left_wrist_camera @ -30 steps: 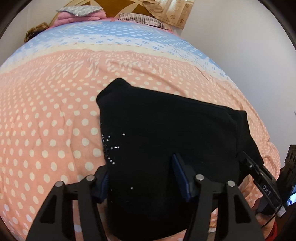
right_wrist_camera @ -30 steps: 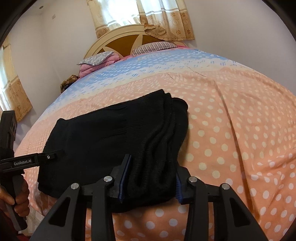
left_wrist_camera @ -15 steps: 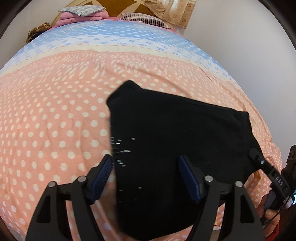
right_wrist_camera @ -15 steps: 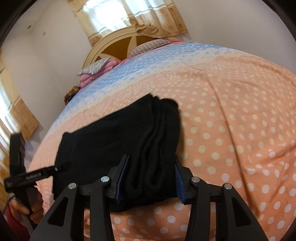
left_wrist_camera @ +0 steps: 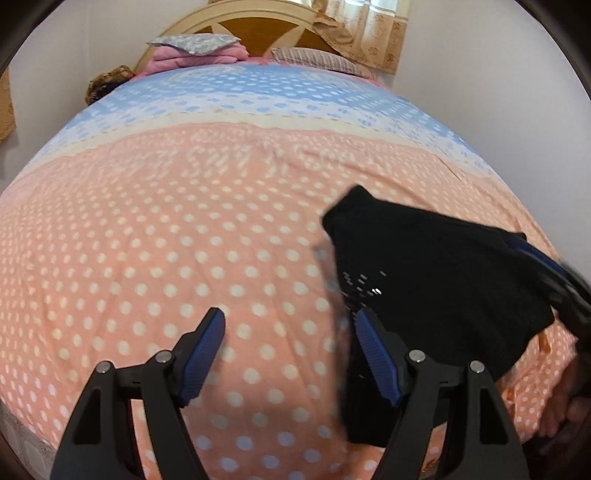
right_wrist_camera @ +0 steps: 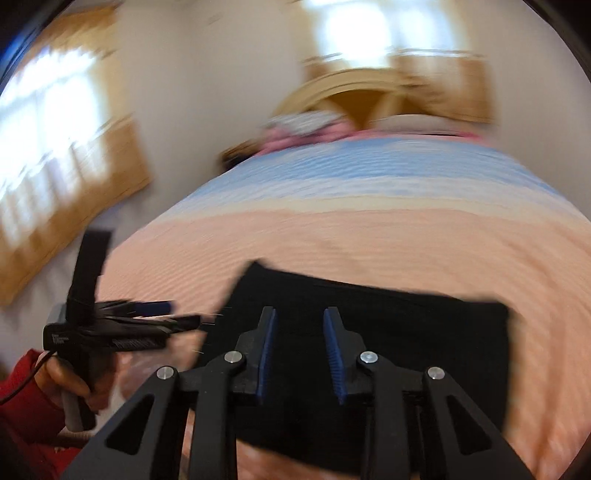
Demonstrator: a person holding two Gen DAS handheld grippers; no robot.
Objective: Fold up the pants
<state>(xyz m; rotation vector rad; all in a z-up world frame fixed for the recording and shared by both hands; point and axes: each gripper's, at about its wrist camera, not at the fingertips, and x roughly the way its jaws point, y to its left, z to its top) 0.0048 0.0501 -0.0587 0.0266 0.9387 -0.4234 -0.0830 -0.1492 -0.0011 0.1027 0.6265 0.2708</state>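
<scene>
Your left gripper (left_wrist_camera: 290, 354) hung over the bedspread (left_wrist_camera: 177, 229) with its jaws wide apart and only dotted fabric between them. The folded black pants (left_wrist_camera: 436, 280) lay near the bed's right edge, just beside your right-hand finger. Your right gripper (left_wrist_camera: 557, 280) reached in blurred at the pants' right end. Pillows (left_wrist_camera: 199, 48) sat by the headboard (left_wrist_camera: 255, 22).

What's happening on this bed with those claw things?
A person is folding black pants on a polka-dot bedspread, using a handheld claw in each hand. The pants lie folded into a compact bundle near the bed's edge. The left claw is open over bare bedspread beside them. The right claw hangs over the pants, its jaws closing, though the blur hides whether it grips any fabric.
</scene>
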